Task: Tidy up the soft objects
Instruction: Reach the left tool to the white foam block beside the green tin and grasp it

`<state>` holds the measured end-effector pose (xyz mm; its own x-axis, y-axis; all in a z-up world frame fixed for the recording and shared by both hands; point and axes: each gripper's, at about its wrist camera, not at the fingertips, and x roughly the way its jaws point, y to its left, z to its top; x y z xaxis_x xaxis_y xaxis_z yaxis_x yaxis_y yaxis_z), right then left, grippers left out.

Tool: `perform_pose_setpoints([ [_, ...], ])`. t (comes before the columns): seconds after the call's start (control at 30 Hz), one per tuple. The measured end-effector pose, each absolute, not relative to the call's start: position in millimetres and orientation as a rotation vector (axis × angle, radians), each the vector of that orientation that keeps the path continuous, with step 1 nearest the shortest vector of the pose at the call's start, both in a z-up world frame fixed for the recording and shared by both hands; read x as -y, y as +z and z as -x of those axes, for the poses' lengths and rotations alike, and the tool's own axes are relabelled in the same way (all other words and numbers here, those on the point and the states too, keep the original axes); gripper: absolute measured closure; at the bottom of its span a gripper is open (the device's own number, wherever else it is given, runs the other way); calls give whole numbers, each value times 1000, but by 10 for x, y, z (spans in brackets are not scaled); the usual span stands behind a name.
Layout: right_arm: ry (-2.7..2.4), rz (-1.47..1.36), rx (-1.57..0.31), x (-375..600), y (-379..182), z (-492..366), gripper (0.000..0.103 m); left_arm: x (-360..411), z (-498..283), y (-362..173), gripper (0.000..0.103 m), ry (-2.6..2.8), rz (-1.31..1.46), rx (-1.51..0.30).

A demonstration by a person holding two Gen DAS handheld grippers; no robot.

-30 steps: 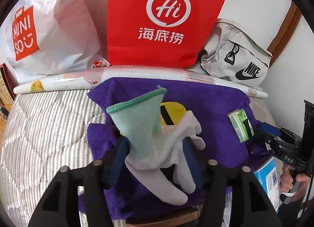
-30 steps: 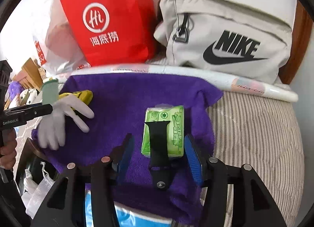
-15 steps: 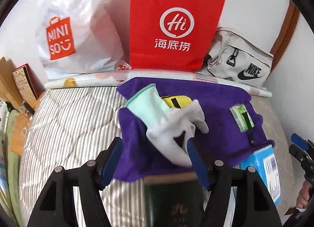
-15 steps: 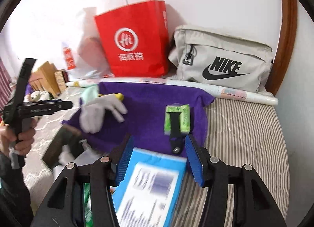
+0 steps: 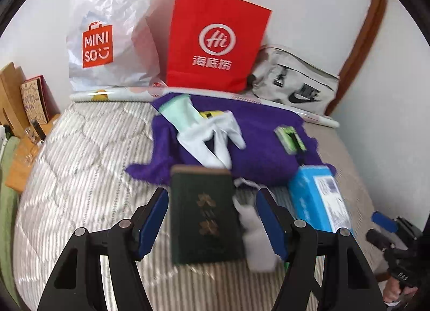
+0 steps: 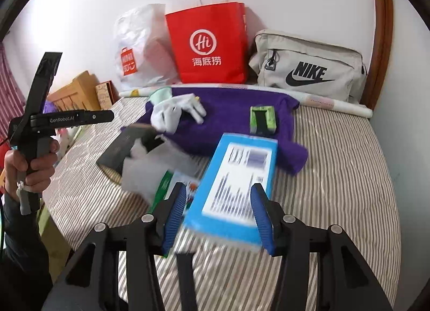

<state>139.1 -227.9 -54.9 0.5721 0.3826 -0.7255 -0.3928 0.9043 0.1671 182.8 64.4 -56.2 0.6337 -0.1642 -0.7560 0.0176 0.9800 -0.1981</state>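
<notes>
The left hand-held gripper (image 5: 211, 226) hovers with jaws apart and empty over a dark green book (image 5: 205, 217) on the striped bed (image 5: 80, 176). The right hand-held gripper (image 6: 219, 214) is closing, nothing pressed, above a blue box (image 6: 236, 176). The white glove (image 5: 207, 133) lies on the purple towel (image 5: 263, 149) at twelve o'clock from the left gripper, long axis running eleven to five, mint cuff far, fingers near. A green packet (image 5: 289, 136) sits at two o'clock. A red paper bag (image 5: 215, 42), white plastic bag (image 5: 113, 34) and grey pouch (image 5: 293, 82) line the wall.
</notes>
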Motion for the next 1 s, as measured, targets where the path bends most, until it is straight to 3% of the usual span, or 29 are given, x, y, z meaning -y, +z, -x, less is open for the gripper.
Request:
perform_pose_setpoints([
  [0.6,536,28,-1033,2143,-1530,-753,72,-473,-1136,-1009,37,-158,226,-918],
  [0.8,532,92,-985,2072,-1556,-669,72,-333,-1242,-1117,39,-204,261,-938],
  [0.97,520,157,-940,2026,-1570,-611,83,-201,-1306,-1204,40,-245,279,-966],
  [1.0,521,153,-941,2032,-1566,-614,83,-193,-1314,-1223,44,-247,286,-968],
])
